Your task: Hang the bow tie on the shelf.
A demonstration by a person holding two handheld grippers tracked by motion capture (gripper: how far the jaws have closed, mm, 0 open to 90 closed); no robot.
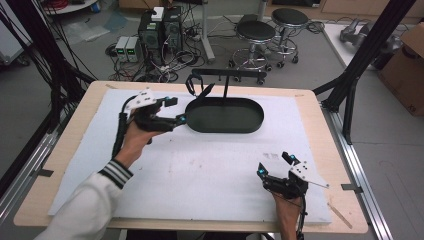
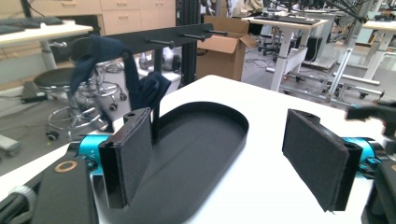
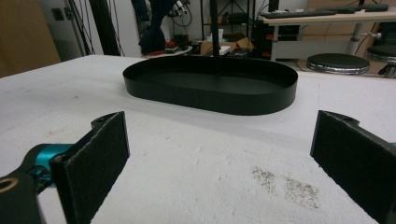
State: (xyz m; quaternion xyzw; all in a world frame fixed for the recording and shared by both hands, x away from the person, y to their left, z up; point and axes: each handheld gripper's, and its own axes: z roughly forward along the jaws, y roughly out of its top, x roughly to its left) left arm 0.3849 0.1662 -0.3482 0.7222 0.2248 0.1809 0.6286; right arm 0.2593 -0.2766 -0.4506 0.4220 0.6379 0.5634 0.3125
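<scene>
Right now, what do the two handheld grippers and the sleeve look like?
Both the left gripper and right gripper are black with teal joints, flat dark padded jaws, a grey three-cornered plate and a black cable. The sleeve is white with a dark-striped cuff.

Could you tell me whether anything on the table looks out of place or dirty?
A dark speckled smudge soils the white mat just ahead of the right claw. On the black stand, a dark blue cloth hangs bunched at one end of the peg bar.

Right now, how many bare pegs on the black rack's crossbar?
3 bare black pegs: and, along the crossbar right of the dark blue cloth, which may hide more.
</scene>
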